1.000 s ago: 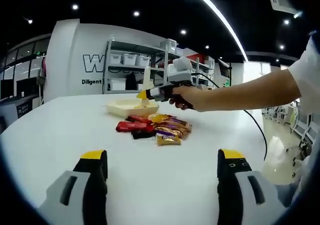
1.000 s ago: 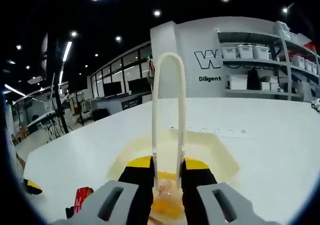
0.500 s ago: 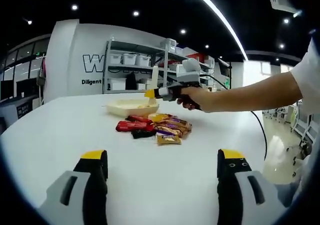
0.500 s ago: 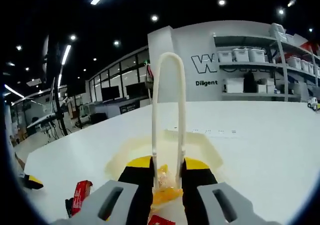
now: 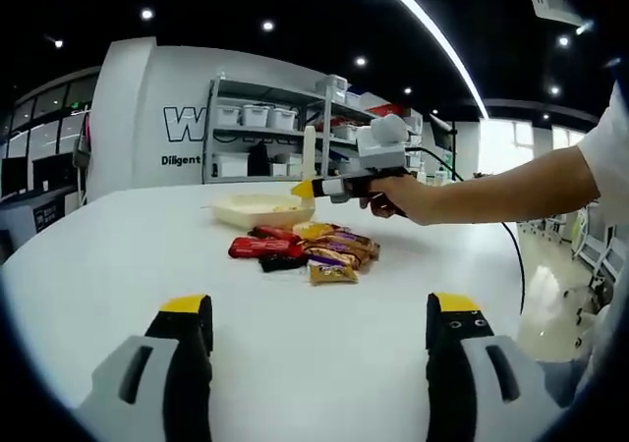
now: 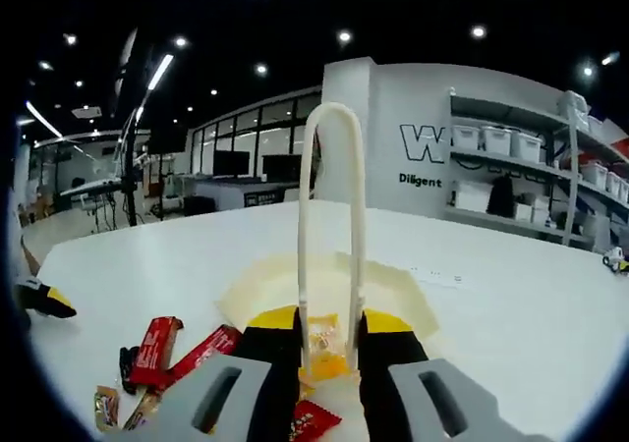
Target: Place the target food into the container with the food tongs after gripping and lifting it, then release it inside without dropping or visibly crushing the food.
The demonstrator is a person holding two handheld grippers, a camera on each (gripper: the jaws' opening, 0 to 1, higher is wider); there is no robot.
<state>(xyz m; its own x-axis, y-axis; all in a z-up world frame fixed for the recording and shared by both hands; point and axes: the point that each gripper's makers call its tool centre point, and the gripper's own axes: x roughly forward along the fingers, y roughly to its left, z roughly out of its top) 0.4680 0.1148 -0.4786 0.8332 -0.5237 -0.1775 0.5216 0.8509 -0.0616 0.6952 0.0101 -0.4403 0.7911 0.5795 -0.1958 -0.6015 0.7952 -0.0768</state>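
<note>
My right gripper (image 6: pixel 329 319) is shut on white food tongs (image 6: pixel 331 206), whose loop rises straight ahead over the cream container (image 6: pixel 393 290). A yellow-orange packet (image 6: pixel 324 349) shows between the tong arms just above the jaws; I cannot tell whether it is held or lying at the container's near rim. In the left gripper view a hand holds that right gripper (image 5: pixel 305 188) with the tongs (image 5: pixel 309 154) upright, just right of the container (image 5: pixel 251 209) and above the pile of snack packets (image 5: pixel 310 248). My left gripper (image 5: pixel 319 314) stands open and empty, low over the table.
Red packets (image 6: pixel 157 349) and smaller ones lie left of my right jaws, with another red one (image 6: pixel 313 424) below them. The white table (image 5: pixel 118 255) spreads wide around the pile. The person's arm (image 5: pixel 511 189) reaches in from the right. Shelves with bins stand behind.
The right gripper has drawn back to the right and slightly up, away from over the container, so more loose packets show in its view. The left gripper has stayed still.
</note>
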